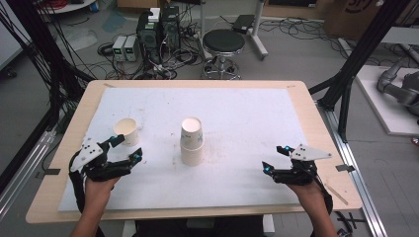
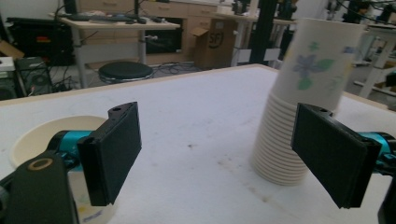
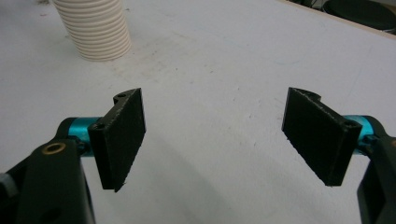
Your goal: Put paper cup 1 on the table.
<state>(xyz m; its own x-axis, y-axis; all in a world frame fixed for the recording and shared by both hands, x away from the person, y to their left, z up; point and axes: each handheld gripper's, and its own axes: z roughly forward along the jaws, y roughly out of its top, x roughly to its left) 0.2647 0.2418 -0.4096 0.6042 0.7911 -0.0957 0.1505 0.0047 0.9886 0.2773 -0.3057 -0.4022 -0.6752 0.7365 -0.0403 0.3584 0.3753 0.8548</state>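
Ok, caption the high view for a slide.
Both claws, left and right, open over the white table, flanking an inverted cup stack; single cup left.

Counter (image 1: 247,108) mostly bare. Two obstacles: upside-down cup stack (image 1: 191,141) at centre, single open cup (image 1: 126,131) near left, touching or just beside the left tool (image 1: 124,149). Wide gap between cup and stack. Whole right half and far side free; right tool (image 1: 275,158) unobstructed, jaws wide.

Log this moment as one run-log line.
left gripper: open, beside single cup | right gripper: open, empty | cup stack: upside down, mid-table, untouched
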